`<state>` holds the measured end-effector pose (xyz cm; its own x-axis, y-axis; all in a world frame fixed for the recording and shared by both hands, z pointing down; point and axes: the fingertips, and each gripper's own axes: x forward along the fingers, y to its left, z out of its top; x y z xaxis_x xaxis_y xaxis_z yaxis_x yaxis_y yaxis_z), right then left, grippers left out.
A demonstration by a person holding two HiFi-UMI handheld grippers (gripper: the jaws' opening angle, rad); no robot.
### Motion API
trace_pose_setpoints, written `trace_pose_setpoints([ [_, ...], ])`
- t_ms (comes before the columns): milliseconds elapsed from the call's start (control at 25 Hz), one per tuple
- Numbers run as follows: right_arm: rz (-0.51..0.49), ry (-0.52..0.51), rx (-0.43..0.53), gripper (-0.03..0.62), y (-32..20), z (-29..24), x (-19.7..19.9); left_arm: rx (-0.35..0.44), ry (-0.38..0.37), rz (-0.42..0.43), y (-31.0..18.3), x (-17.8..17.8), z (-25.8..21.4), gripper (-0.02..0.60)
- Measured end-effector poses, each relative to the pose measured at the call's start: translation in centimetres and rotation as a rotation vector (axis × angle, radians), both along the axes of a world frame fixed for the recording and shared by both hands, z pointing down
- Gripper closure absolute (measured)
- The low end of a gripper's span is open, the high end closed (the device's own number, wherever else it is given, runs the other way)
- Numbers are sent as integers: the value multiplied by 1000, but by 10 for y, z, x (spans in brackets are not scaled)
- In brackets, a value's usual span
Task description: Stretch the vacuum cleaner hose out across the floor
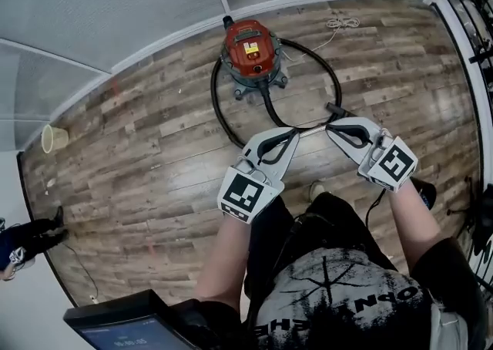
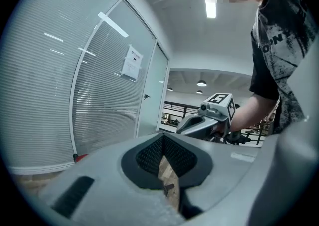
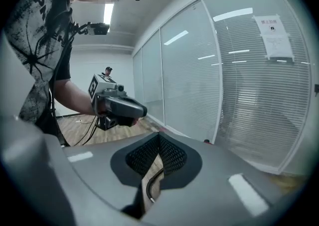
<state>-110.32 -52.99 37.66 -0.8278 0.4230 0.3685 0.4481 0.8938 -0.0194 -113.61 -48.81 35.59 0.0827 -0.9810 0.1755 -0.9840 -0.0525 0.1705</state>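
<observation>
Left tool (image 1: 293, 134), right tool (image 1: 331, 128): jaws closed, nothing held, tips near each other. Hose (image 1: 215, 102) looped round red vacuum cleaner (image 1: 250, 48) on floor (image 1: 146, 163).

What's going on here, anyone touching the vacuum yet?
A person stands on the wood floor with a gripper in each hand. The left gripper and right gripper are both shut with nothing between their jaws. Their tips point toward each other above the metal wand at the hose's end. The red vacuum cleaner sits by the glass wall, and its black hose lies curled in a loop around it. Nothing is gripped, and the hose is not stretched out yet.
</observation>
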Motion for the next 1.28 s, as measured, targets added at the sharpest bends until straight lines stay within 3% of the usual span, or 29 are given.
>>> trace_pose_setpoints([
  [200,-124,91,91,586,-15,104,0,12,20,-75,-5,-6,57,581],
  [480,-270,291,261,494,-30,346,0,37,14,-204,19,-48,198,581],
  [680,-293,407,440,440,-89,536,15,28,5,-211,1,-62,308,581],
  [880,-350,532,569,387,-121,693,49,11,0,-183,-19,-51,385,581],
  [1040,-376,626,659,366,-150,777,72,-17,-36,-187,-24,-40,417,581],
  [1280,-470,710,783,350,-162,843,81,-75,-45,-236,-14,-37,436,581],
])
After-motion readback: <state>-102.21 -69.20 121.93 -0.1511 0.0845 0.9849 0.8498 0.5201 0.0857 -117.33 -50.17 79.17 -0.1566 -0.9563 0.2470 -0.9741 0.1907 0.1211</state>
